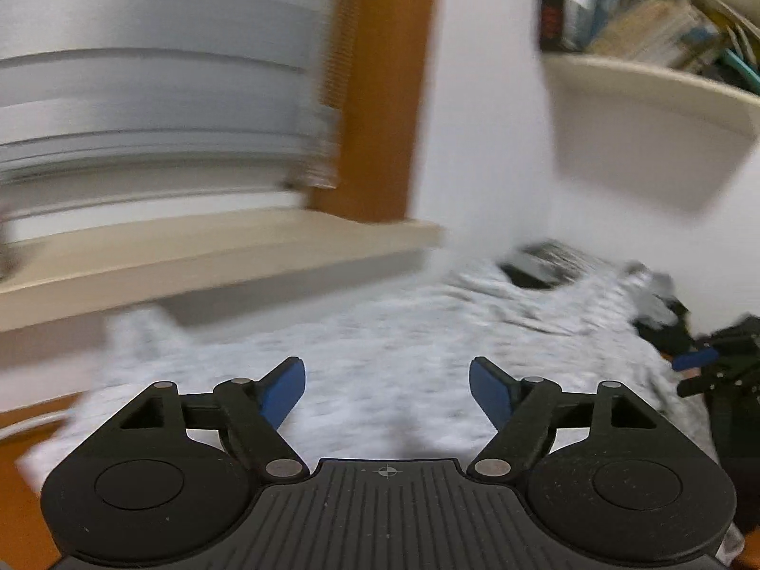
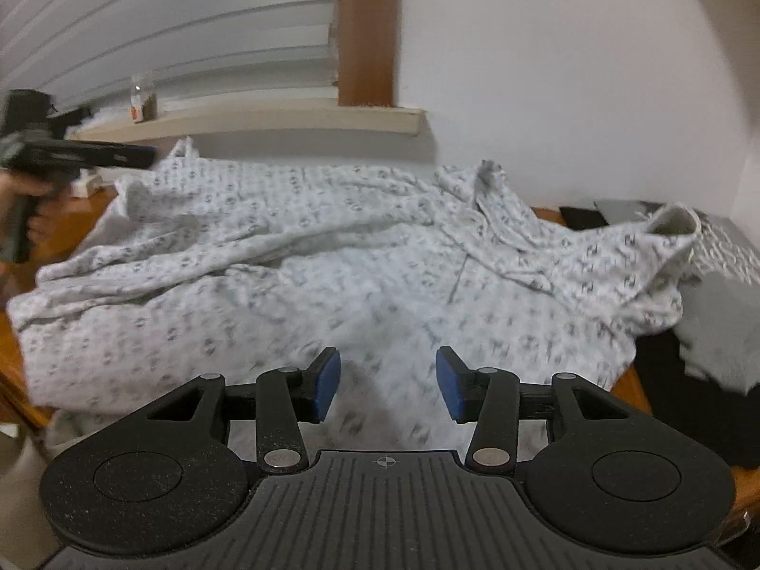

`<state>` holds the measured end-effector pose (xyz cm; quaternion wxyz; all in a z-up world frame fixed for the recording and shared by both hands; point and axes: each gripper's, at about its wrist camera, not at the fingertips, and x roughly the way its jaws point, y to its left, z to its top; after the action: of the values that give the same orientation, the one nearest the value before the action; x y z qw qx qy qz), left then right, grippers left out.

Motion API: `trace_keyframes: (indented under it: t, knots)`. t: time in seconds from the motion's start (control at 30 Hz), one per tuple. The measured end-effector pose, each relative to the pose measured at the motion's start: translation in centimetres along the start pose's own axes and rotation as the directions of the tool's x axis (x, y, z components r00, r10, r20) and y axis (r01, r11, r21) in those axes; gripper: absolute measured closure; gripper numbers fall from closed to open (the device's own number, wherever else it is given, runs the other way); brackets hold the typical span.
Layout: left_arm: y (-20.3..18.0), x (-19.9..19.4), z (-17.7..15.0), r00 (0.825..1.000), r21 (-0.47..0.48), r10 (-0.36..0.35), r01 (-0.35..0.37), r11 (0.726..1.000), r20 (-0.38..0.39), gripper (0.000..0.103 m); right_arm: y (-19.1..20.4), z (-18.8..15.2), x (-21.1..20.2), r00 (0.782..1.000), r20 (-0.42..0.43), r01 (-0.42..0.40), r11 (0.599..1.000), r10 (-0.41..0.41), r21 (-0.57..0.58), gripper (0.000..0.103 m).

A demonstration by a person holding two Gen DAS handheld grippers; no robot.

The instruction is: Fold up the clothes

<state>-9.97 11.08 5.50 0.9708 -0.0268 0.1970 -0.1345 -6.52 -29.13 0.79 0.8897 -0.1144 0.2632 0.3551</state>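
A: Blue pads, black linkages: the right gripper (image 2: pixel 388 387) hangs nearest, its jaws spread apart with nothing between them, only white cloth below.

B: And the left gripper (image 1: pixel 387 392)?

A: Spread wider yet and just as empty, above the same cloth, though its own view is badly smeared. In the right wrist view it shows at the far left edge, gripped by a hand (image 2: pixel 40 211).

B: What is the cloth?

A: A white hoodie (image 2: pixel 332 266) printed all over with small grey marks, lying rumpled across a brown wooden table (image 2: pixel 629 387). Its drawstring (image 2: pixel 458 278) runs down from the neck, and one sleeve cuff (image 2: pixel 677 221) stands open at the right.

B: Beside it?

A: Dark and grey clothes (image 2: pixel 712 332) heaped just off its right edge.

B: Further back?

A: A pale sill (image 2: pixel 266 118) with a small jar (image 2: pixel 142 104) on it, white blinds (image 2: pixel 190 38) above, a brown wooden post (image 2: pixel 368 28), then bare wall. The left wrist view also catches a cream shelf (image 1: pixel 655 95) crammed with books.
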Motion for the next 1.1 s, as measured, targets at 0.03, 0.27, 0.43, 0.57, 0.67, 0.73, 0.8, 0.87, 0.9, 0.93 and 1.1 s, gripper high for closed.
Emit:
trace_keyframes:
  t: [0.03, 0.27, 0.43, 0.57, 0.67, 0.73, 0.8, 0.87, 0.9, 0.93, 1.1]
  knots:
    - [-1.2, 1.2, 0.1, 0.999, 0.009, -0.032, 0.032, 0.999, -0.015, 0.020, 0.2, -0.2, -0.3, 1.000, -0.001, -0.007, 1.000, 0.007, 0.007, 0.055]
    - [-9.3, 4.9, -1.2, 0.974, 0.116, -0.202, 0.213, 0.970, -0.105, 0.017, 2.3, -2.0, 0.2, 0.999, -0.005, -0.035, 0.999, 0.035, 0.006, 0.049]
    - [-12.1, 6.5, -3.0, 0.967, 0.228, -0.187, 0.223, 0.948, -0.170, 0.017, 3.8, -3.2, 0.5, 0.998, -0.007, -0.055, 0.998, 0.055, 0.005, 0.041]
    - [-10.7, 7.3, -3.3, 0.962, 0.175, -0.182, 0.218, 0.960, -0.204, 0.017, 3.9, -3.7, -0.2, 1.000, 0.012, -0.020, 0.999, 0.021, -0.043, 0.077]
    - [-9.9, 7.8, -3.2, 0.961, 0.149, -0.158, 0.195, 0.969, -0.228, 0.017, 3.5, -3.8, -0.7, 1.000, 0.012, -0.001, 0.997, 0.002, -0.082, 0.091]
    - [-9.8, 7.8, -3.1, 0.962, 0.154, -0.148, 0.187, 0.970, -0.230, 0.018, 3.7, -3.6, -1.2, 0.999, 0.016, 0.040, 0.990, -0.038, -0.133, 0.094]
    - [-9.8, 7.5, -3.1, 0.967, 0.180, -0.126, 0.167, 0.969, -0.220, 0.019, 3.8, -3.1, -2.2, 0.997, 0.034, 0.081, 0.981, -0.076, -0.176, 0.095]
    - [-9.5, 7.2, -3.0, 0.974, 0.204, -0.097, 0.139, 0.969, -0.203, 0.019, 3.4, -1.9, -3.9, 0.987, 0.073, 0.155, 0.964, -0.143, -0.215, 0.095]
    - [-9.1, 7.2, -3.0, 0.975, 0.197, -0.096, 0.136, 0.971, -0.201, 0.019, 3.0, -1.2, -4.9, 0.979, 0.097, 0.200, 0.953, -0.182, -0.229, 0.095]
    - [-8.6, 7.1, -2.9, 0.975, 0.188, -0.097, 0.136, 0.973, -0.200, 0.019, 2.3, -0.5, -5.8, 0.968, 0.116, 0.246, 0.939, -0.224, -0.241, 0.095]
    - [-6.4, 7.0, -2.5, 0.979, 0.150, -0.083, 0.112, 0.982, -0.187, 0.019, -1.1, 3.1, -9.3, 0.893, 0.185, 0.448, 0.843, -0.410, -0.297, 0.095]
